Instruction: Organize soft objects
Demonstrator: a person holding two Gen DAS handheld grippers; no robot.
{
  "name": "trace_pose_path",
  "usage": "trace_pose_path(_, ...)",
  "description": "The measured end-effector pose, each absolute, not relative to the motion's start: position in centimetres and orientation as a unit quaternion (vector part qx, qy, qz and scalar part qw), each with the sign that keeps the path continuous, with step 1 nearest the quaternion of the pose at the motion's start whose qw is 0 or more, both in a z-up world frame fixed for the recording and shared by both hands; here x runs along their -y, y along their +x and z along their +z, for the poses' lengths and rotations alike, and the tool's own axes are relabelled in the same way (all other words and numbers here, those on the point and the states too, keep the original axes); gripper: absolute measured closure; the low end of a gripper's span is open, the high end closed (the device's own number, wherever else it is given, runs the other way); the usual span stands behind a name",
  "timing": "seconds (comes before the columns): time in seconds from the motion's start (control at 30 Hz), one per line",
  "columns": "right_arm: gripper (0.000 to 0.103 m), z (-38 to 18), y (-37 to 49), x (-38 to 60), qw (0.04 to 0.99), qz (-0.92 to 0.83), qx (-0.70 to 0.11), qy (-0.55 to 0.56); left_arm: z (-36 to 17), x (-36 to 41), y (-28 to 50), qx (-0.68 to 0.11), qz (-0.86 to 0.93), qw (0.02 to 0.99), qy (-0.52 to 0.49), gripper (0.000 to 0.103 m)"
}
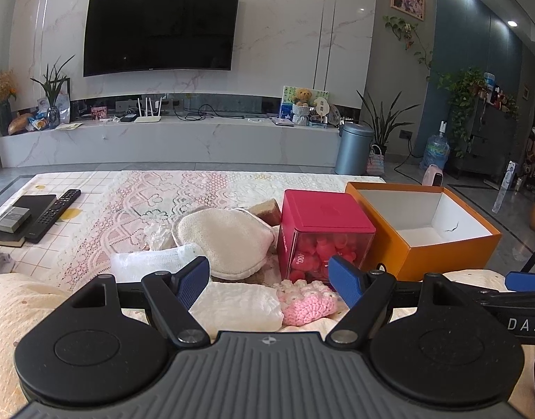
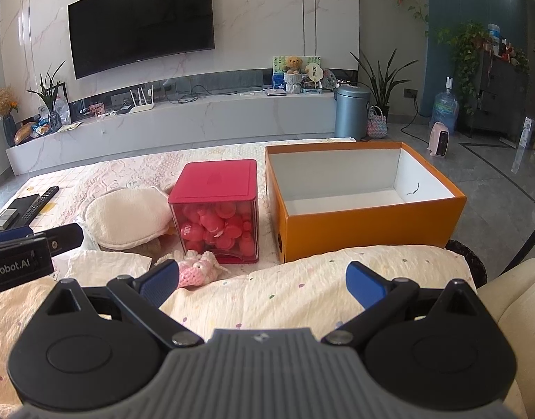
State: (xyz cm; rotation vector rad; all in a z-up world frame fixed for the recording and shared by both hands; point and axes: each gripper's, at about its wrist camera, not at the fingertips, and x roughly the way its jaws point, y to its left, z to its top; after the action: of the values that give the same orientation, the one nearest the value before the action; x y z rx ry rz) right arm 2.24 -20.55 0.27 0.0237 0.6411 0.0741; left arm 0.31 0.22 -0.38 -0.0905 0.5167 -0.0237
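- Spreading wide, the blue-padded fingers of the left gripper (image 1: 269, 281) stood fully parted and held nothing, touching nothing.
- Between and just beyond those jaws lay a pink crocheted soft toy (image 1: 307, 302) beside a folded white cloth (image 1: 236, 305), both on the pale lace-patterned table cover (image 1: 127, 202).
- Farther ahead of the left jaws sat a cream quilted cushion-like pad (image 1: 220, 241), with a white mesh bundle (image 1: 152, 262) just beside the left finger pad.
- A clear cube container with a red lid (image 1: 321, 235), full of pink-red round pieces, stood just behind the crocheted toy, nearer the right-hand pad.
- An open orange cardboard box with a white interior (image 1: 424, 244) sat just to the right of the red-lidded container, its inside bare.
- The right gripper (image 2: 264, 281) was likewise released, its jaws wide apart and empty, hovering over a cream dotted quilt (image 2: 302, 279).
- From the right wrist view the pink toy (image 2: 197, 269) lay just past the left-hand pad, outside the gap, and the orange box (image 2: 365, 230) stood ahead of the jaws beyond the quilt's edge.
- A black remote control (image 1: 54, 214) rested far left on the cover, well apart from the soft things.
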Motion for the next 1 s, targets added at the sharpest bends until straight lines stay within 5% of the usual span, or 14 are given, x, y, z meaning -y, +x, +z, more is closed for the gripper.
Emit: trace_pose_path(1.0,0.003,-0.18,2.64,20.52,0.944,0.037,-0.326,0.018,-0.83,0.04,0.12,-0.259,-0.015,0.965,-0.044,0.012)
